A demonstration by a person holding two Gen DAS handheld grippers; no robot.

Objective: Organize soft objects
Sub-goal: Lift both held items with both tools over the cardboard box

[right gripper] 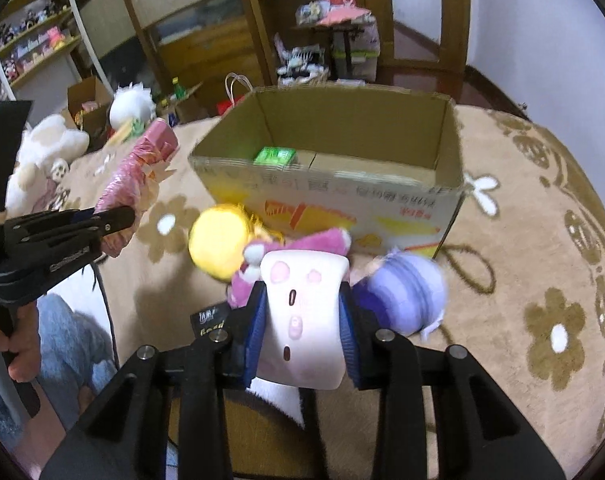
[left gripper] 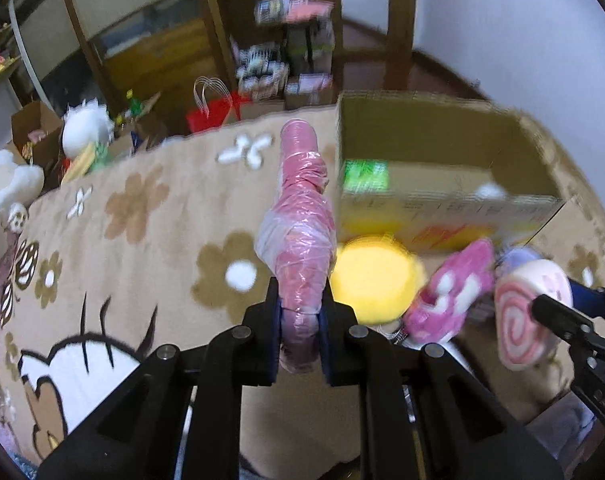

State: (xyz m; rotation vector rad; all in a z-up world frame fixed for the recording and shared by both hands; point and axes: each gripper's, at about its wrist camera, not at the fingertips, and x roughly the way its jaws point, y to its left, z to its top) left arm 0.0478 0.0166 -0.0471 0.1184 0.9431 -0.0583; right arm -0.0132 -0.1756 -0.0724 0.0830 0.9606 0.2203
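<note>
Left tongs (left gripper: 299, 332) clamped on long pink plush wrapped in crinkled clear plastic (left gripper: 300, 232), lifted above beige flower rug (left gripper: 142, 220), left of open cardboard box (right gripper: 330, 184). Right tongs (right gripper: 302, 332) squeezing white roll-cake plush (right gripper: 302, 308): pink spiral end, pink blotches and small face marks on flat side. Yellow ball plush (right gripper: 218, 240), pink-white plush (right gripper: 302, 242), purple plush (right gripper: 406, 292) lie on rug before box. Small green item (right gripper: 274, 156) inside box.

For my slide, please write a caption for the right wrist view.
Right gripper clamps a white swirl-roll plush before an open cardboard box.
</note>
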